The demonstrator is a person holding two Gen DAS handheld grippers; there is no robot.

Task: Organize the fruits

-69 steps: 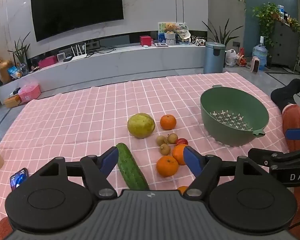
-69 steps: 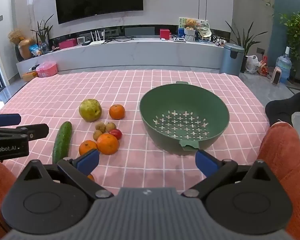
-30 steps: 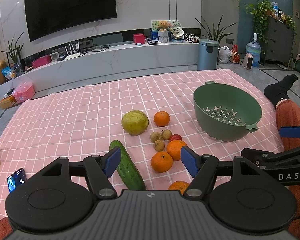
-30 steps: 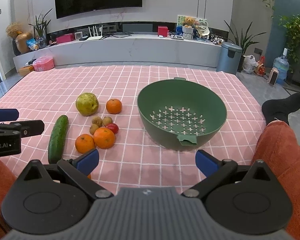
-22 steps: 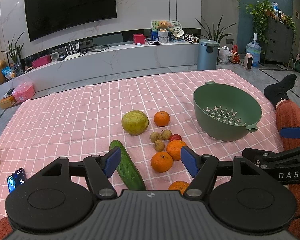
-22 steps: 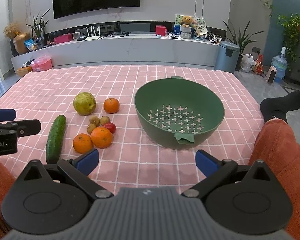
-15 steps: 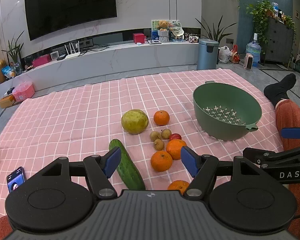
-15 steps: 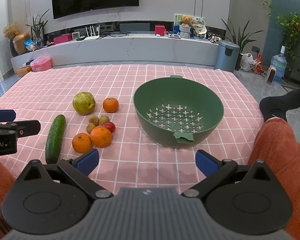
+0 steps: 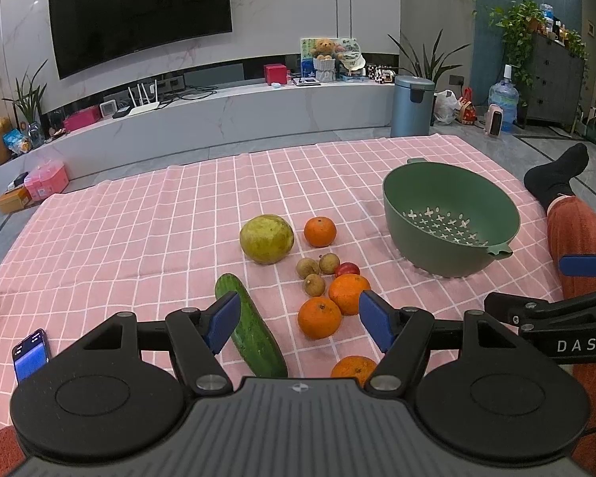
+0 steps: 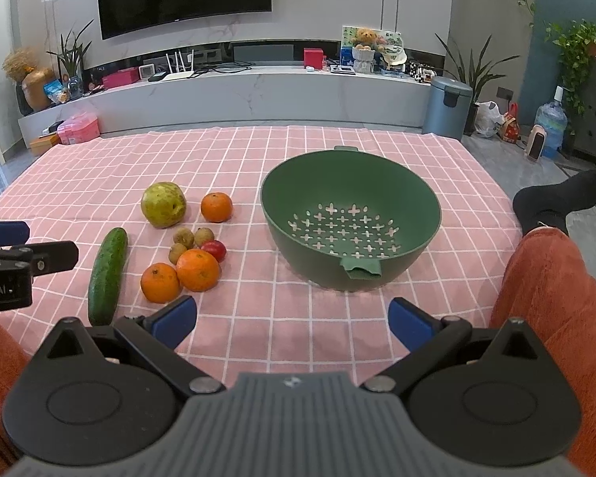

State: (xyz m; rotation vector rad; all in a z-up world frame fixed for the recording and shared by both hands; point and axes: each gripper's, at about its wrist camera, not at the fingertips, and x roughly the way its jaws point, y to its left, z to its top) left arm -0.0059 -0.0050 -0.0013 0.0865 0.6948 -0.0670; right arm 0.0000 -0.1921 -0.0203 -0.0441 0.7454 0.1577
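An empty green colander bowl (image 9: 476, 202) (image 10: 417, 194) stands on the pink checked cloth (image 9: 139, 222) (image 10: 99, 167). Left of it lie a large yellow-green fruit (image 9: 266, 238) (image 10: 163, 204), several oranges (image 9: 320, 231) (image 10: 198, 270), small brown fruits (image 9: 308, 267) (image 10: 183, 236), a small red fruit (image 9: 346, 268) (image 10: 214, 249) and a cucumber (image 9: 254, 334) (image 10: 107, 274). My left gripper (image 9: 298, 324) is open and empty above the near oranges. My right gripper (image 10: 292, 320) is open and empty in front of the bowl.
A phone (image 9: 29, 355) lies on the cloth at the near left. The person's legs in orange trousers (image 10: 544, 290) and a black sock (image 10: 556, 198) lie at the right. A low TV bench (image 10: 238, 91) and a bin (image 10: 447, 107) stand beyond the cloth.
Both grippers have drawn back and risen slightly; the fruit and bowl sit a little farther off in view. Nothing on the cloth has moved.
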